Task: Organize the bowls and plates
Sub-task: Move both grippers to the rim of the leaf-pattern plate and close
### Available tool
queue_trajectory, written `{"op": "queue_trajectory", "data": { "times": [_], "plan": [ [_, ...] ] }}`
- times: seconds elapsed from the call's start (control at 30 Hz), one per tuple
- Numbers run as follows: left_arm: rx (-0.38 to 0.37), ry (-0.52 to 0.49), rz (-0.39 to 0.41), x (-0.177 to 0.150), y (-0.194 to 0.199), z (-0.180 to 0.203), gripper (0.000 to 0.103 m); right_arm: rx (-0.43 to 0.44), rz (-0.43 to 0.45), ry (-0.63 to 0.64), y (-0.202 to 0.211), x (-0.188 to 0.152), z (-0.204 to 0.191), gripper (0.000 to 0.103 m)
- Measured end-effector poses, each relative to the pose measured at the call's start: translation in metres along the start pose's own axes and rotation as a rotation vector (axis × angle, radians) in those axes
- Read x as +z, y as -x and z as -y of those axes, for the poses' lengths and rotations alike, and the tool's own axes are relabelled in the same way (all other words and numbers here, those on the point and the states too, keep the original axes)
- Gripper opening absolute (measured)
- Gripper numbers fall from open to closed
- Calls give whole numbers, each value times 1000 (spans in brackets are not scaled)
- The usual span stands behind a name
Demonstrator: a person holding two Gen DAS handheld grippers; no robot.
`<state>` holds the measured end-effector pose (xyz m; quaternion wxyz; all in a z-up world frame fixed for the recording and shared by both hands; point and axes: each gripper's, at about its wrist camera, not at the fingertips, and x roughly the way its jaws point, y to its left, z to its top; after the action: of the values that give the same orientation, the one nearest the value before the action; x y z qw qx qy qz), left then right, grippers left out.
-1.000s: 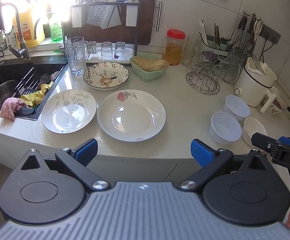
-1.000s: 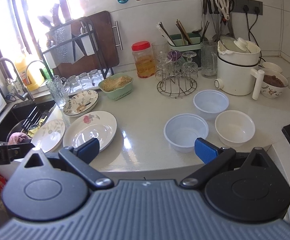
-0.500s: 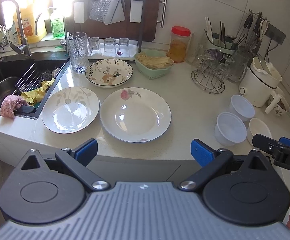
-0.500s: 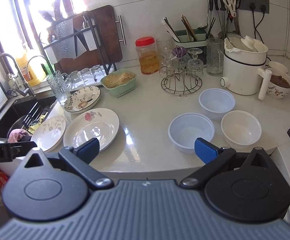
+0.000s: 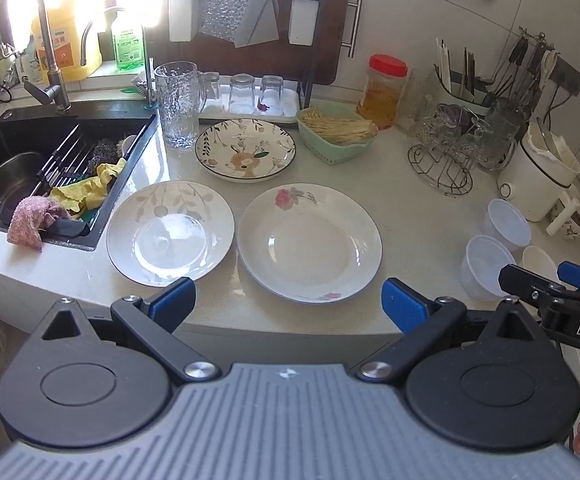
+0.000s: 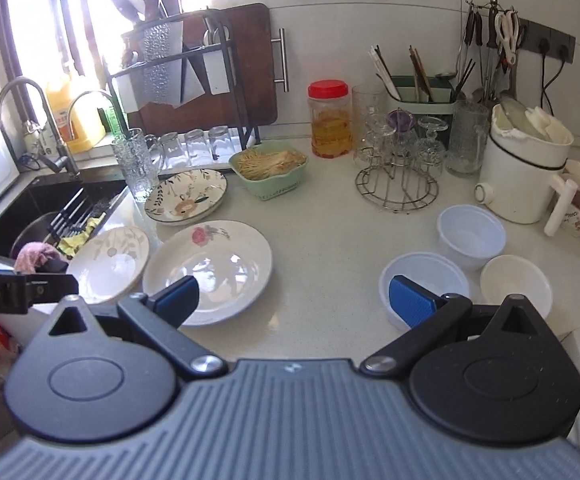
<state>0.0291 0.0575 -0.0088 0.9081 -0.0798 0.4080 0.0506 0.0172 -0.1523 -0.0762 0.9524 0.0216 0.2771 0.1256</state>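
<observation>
Three plates lie on the white counter: a rose-patterned plate (image 5: 309,242) (image 6: 210,268), a leaf-patterned plate (image 5: 170,232) (image 6: 108,264) to its left, and a dark-rimmed flowered plate (image 5: 246,150) (image 6: 186,196) behind them. Two translucent plastic bowls (image 5: 507,224) (image 5: 485,266) and a white bowl (image 5: 539,260) stand at the right; the right wrist view shows them too (image 6: 469,236) (image 6: 423,284) (image 6: 515,284). My left gripper (image 5: 288,306) is open and empty at the counter's front edge before the plates. My right gripper (image 6: 293,300) is open and empty, between the rose plate and the bowls.
A sink (image 5: 30,160) with cloths lies at the left. A glass mug (image 5: 178,104), green basket (image 5: 335,132), red-lidded jar (image 5: 381,88), wire glass rack (image 5: 441,160) and white kettle (image 5: 537,172) stand behind. A dish rack and cutting board (image 6: 210,72) are at the wall.
Both grippers have moved forward and closer to the counter; plates and bowls look larger. Jaws stay open. Nothing on the counter has moved.
</observation>
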Motion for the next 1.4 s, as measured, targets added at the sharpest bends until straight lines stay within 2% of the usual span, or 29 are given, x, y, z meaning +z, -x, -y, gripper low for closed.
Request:
{"op": "queue_trajectory", "data": {
  "times": [0.3,0.4,0.47,0.67,0.8,0.97,1.07,1.2,1.27,1.33,1.4],
  "plan": [
    [-23,-29,-23,48,-29,-82,101,-10,-18,-51,-51,16,-56,103],
    [-67,-43,-31,72,-45,-106,101,22,-57,-135,-66,23,-74,97],
    [-107,-83,-35,85,-58,-119,101,20,-65,-154,-76,24,-89,97],
    [-146,-221,-57,109,-96,-157,101,32,-125,-154,-107,21,-139,96],
    [-185,-263,-98,115,-122,-184,101,9,-150,-95,-128,16,-171,73],
    [-230,-289,-139,125,-145,-216,101,-7,-172,-97,-144,9,-201,71],
    [-235,-322,-164,127,-162,-232,100,27,-170,-140,-151,6,-214,71],
    [-273,-311,-206,126,-186,-257,99,35,-182,-175,-160,3,-225,62],
    [-296,-291,-218,124,-195,-269,94,26,-198,-200,-164,3,-228,60],
    [-297,-287,-237,120,-205,-277,88,21,-219,-207,-170,1,-231,50],
    [-297,-287,-246,116,-215,-284,79,12,-234,-203,-173,-2,-234,46]
  ]
}}
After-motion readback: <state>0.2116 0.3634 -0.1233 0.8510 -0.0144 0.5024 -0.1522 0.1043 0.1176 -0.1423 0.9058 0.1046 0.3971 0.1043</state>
